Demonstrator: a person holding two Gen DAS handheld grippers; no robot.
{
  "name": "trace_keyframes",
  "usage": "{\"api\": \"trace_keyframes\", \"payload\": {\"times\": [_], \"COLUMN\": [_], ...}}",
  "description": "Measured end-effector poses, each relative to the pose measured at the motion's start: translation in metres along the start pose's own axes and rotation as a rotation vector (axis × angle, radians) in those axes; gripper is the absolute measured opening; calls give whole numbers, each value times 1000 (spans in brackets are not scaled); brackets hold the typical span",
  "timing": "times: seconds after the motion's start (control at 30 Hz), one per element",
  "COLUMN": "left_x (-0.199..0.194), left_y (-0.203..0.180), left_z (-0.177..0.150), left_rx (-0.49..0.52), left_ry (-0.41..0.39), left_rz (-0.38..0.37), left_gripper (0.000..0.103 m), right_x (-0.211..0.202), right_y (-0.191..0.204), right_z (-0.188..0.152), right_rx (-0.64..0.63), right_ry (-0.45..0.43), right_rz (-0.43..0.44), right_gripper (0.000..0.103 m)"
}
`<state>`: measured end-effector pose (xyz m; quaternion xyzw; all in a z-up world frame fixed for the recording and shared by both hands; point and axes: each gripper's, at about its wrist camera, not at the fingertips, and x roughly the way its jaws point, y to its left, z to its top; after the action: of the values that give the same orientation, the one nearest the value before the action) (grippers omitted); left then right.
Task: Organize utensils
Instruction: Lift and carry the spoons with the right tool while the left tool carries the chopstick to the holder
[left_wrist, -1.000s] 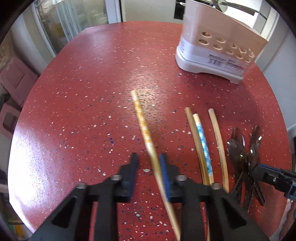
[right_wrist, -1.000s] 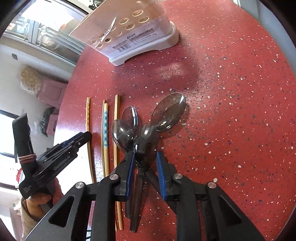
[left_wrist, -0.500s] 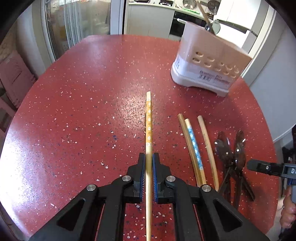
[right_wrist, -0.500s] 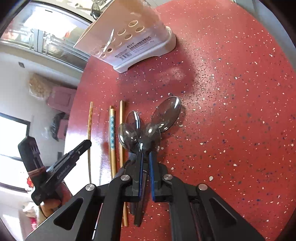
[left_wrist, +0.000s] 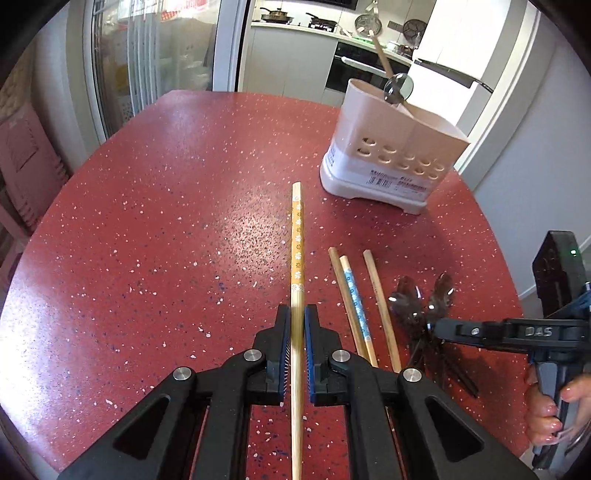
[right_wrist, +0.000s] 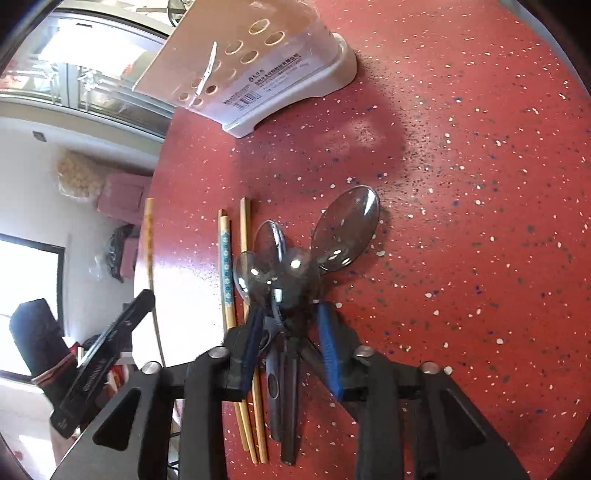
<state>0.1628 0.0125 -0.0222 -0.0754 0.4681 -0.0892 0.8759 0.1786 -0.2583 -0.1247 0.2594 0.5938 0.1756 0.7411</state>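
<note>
Ahead and left of the left gripper's fingers (left_wrist: 280, 347) the red table (left_wrist: 166, 221) lies bare, while ahead-right stands the utensil holder (left_wrist: 388, 155), and just right lie three chopsticks (left_wrist: 354, 295) and clustered spoons (left_wrist: 421, 302).

Far beyond our fingers we see a glass door (left_wrist: 155, 62), a kitchen counter (left_wrist: 295, 33) and an oven (left_wrist: 354, 70).

Red speckled table (left_wrist: 166, 221), orange flower-patterned chopstick (left_wrist: 296, 236), smoky-grey spoons (right_wrist: 291, 273)
</note>
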Motion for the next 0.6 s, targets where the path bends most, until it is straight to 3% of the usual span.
{"api": "trace_keyframes", "payload": {"times": [0.2, 0.37, 0.6], "left_x": [-12, -17, -24], "left_y": [3, 0, -4], "left_z": [-2, -2, -1], "left_rx": [-14, -16, -23], "left_ry": [-26, -44, -65], "left_rz": [-17, -31, -45], "left_gripper": [36, 36, 36], "right_x": [-1, -13, -23], "right_y": [1, 2, 1], "right_z": [-8, -10, -10], "right_rx": [-2, -27, -60], "right_ry": [-15, -40, -75], "right_rz": [46, 78, 93], "right_gripper": [17, 2, 2]}}
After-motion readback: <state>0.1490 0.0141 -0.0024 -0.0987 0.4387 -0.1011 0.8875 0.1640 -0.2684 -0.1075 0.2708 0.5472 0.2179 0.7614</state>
